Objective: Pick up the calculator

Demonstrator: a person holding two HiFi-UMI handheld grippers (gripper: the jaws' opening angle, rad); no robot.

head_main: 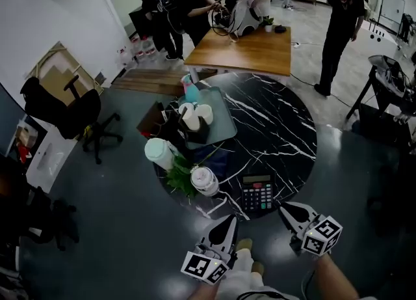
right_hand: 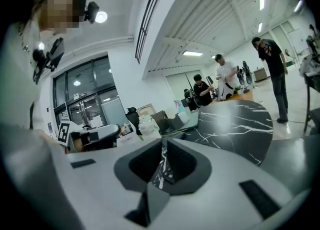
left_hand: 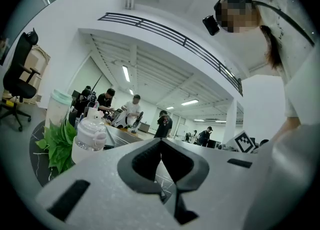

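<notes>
A black calculator [head_main: 257, 194] lies flat near the front edge of the round black marble table [head_main: 286, 129]. My left gripper [head_main: 230, 218] hovers just off the table's edge, to the calculator's lower left, shut with nothing in it. My right gripper [head_main: 283, 208] is at the calculator's lower right, also shut and empty. In the left gripper view the jaws [left_hand: 161, 143] meet, and the calculator is hidden behind them. The right gripper view shows its jaws [right_hand: 163, 145] closed over the marble table [right_hand: 235, 121], with no calculator in sight.
On the table's left side stand a white bottle [head_main: 205, 180], a green plant [head_main: 177, 176], a mint-lidded cup [head_main: 159, 153] and a tray [head_main: 221, 120] with cups. An office chair [head_main: 75, 113] is at the left. Behind are a wooden table [head_main: 247, 50] and several people.
</notes>
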